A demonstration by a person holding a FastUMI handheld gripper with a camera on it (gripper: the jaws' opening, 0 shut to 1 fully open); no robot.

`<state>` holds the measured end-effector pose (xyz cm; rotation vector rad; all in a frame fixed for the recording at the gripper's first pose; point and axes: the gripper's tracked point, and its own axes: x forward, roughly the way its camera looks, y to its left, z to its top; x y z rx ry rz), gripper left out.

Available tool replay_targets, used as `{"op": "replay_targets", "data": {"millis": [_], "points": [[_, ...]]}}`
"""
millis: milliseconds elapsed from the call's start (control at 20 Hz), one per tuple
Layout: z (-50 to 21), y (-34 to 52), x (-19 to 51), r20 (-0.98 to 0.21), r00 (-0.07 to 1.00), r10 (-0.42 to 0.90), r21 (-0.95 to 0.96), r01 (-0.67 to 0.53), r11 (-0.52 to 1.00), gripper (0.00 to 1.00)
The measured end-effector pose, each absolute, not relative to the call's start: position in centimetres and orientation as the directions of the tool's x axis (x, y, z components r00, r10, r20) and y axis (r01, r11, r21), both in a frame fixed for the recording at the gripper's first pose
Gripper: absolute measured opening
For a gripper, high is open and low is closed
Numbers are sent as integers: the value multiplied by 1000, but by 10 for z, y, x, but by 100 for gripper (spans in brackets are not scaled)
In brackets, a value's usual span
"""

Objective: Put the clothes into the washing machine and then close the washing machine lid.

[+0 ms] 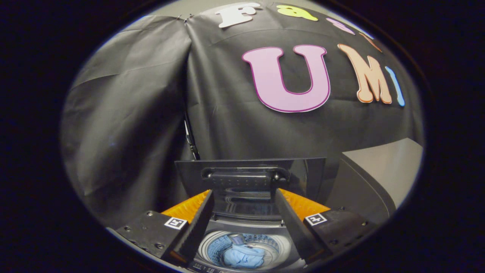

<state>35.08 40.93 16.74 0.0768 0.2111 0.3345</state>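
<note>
The hand-held gripper (242, 206) hovers above the washing machine (242, 261) with its fingers spread wide and nothing between them, lined up on the handle (242, 176) of the raised lid (250, 180). That placement suits the closing step. The clothes (242, 256), a pale blue bundle, already lie at the bottom of the drum (212, 248), below the fingers, so the loading part looks done. The lid stands upright behind the drum, its handle just beyond the fingertips. Behind the lid hangs the booth's dark cloth wall (132, 113); to the lid's right is a grey worktop (386, 167). Nothing blocks the lid's swing down onto the drum.
</note>
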Motion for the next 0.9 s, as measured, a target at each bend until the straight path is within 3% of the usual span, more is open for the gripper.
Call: {"op": "replay_targets", "data": {"millis": [350,900], "points": [[157,403,363,-206,925,321,116,-302,946,97],[185,415,396,-123,942,311,76,-303,950,97]]}}
